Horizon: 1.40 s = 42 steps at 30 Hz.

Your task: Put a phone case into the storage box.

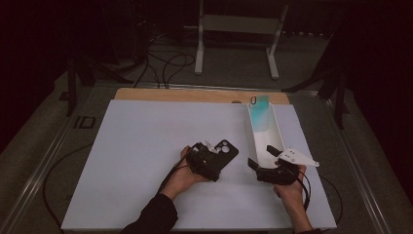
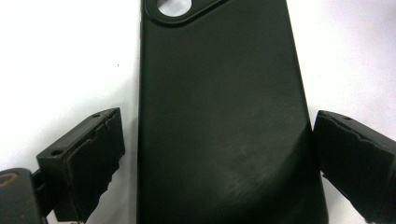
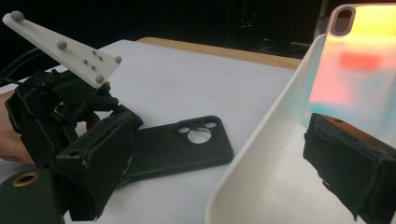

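A black phone case (image 1: 225,149) lies flat on the white board, its camera cut-out pointing away from me. My left gripper (image 1: 214,158) is open, and its jaws straddle the near end of the black case (image 2: 224,116), with a gap on the left side. My right gripper (image 1: 261,156) is also open, at the near end of a long white tray (image 1: 249,129). One of its jaws is inside the tray (image 3: 280,116) and the other outside. An iridescent phone case (image 3: 359,70) leans upright at the tray's far end (image 1: 259,111).
The white board (image 1: 146,146) lies on a wooden table whose edge (image 1: 195,94) shows at the back. Cables and a white stand (image 1: 238,29) are on the floor beyond. Dark surroundings ring the table.
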### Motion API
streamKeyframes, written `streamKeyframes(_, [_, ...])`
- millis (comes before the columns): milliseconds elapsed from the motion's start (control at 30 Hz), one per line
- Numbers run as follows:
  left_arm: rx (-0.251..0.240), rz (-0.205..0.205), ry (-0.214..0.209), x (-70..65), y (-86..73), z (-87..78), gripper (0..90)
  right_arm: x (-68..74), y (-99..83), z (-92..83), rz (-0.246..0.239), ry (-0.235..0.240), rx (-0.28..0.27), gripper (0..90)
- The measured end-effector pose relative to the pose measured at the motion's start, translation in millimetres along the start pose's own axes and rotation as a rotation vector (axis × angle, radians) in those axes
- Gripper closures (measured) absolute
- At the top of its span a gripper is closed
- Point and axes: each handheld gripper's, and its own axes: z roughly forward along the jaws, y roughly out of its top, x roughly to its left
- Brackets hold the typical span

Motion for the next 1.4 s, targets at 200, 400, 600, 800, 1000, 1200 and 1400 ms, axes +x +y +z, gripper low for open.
streamKeyframes(200, [0.007, 0.011, -0.006, 0.6, -0.6, -4.1, 13.0, 0.5, 0.0, 0.2, -0.001, -0.003, 0.002, 8.5])
streamKeyframes(400, [0.01, 0.013, -0.004, 0.1, -0.1, -5.5, 15.2, 1.6, 0.1, 0.8, -0.002, 0.002, 0.006, 8.6])
streamKeyframes(600, [-0.006, -0.002, -0.025, 2.8, -2.2, -8.5, 16.3, 2.1, 0.7, 1.0, 0.001, 0.005, 0.008, 8.6])
streamKeyframes(800, [-0.036, -0.014, -0.017, 4.4, -4.4, -14.6, 16.5, 2.4, 1.4, 1.1, 0.001, 0.002, 0.011, 8.6])
streamKeyframes(1000, [-0.092, -0.024, 0.001, 7.0, -6.7, -30.0, 16.4, 3.2, 3.3, 1.3, 0.0, -0.002, 0.014, 8.6])
streamKeyframes(1200, [-0.164, -0.027, 0.007, 9.7, -11.6, -50.5, 16.3, 2.0, 12.8, 1.3, 0.007, 0.005, 0.028, 8.6])
streamKeyframes(1400, [-0.228, -0.03, 0.02, 14.6, -21.7, -71.9, 16.2, 0.0, 23.8, 5.4, 0.036, 0.029, 0.042, 8.6])
